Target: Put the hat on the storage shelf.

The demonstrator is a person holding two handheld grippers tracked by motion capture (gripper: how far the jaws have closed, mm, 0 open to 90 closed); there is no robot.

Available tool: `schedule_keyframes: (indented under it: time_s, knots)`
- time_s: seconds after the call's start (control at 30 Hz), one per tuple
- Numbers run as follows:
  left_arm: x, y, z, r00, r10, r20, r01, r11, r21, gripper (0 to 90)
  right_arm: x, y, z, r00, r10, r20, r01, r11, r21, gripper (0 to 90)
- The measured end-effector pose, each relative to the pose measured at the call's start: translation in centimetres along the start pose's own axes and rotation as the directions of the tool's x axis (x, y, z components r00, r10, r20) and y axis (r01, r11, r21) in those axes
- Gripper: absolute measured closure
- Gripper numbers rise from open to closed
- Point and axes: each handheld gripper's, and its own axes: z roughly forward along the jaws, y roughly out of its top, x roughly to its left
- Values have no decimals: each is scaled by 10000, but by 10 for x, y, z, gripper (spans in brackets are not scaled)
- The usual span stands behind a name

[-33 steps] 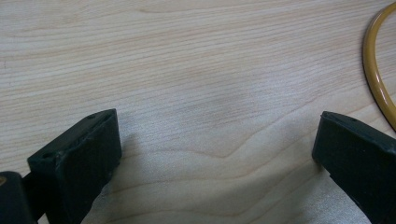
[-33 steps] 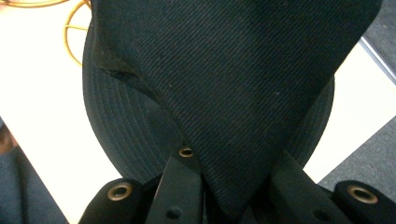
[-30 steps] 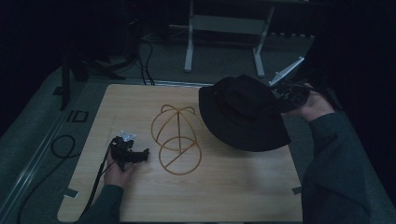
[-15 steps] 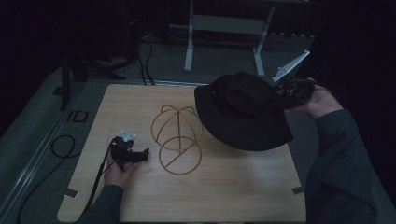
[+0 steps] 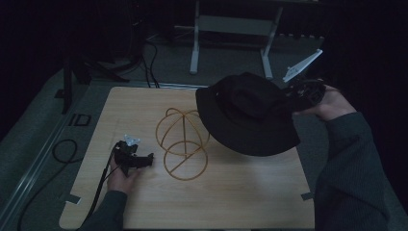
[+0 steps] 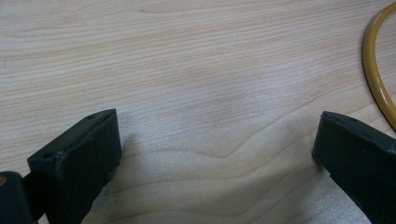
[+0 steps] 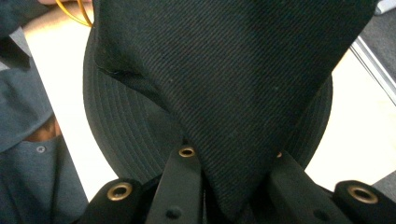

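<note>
Already the right gripper (image 5: 294, 98) pinches the black hat (image 5: 250, 113) in the air, not yet on the wire stand (image 5: 183, 143), while the left gripper (image 5: 144, 160) rests spread on the desk (image 5: 231, 192).

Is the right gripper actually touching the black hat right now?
Touching. The right gripper view shows the right gripper pinching the black hat fabric between its jaws.

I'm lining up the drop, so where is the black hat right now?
In the high view the black hat hangs above the table's right side, pinched at its crown by the right gripper, just right of the yellow wire stand.
</note>
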Motion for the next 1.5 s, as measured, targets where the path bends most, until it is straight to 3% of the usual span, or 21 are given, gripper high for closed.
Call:
schedule_keyframes:
  time_s: [0.8, 1.5]
  knots:
    - [0, 0, 0, 10000, 1, -1, -1, 10000, 1, 15, 8, 14, -18, 9981, -518, -334, 492, 9961, -734, 854]
    - [-1, 0, 0, 10000, -1, 4, 1, 10000, -36, 15, 22, 53, -10, 9913, -1185, -579, 1133, 9898, -860, 853]
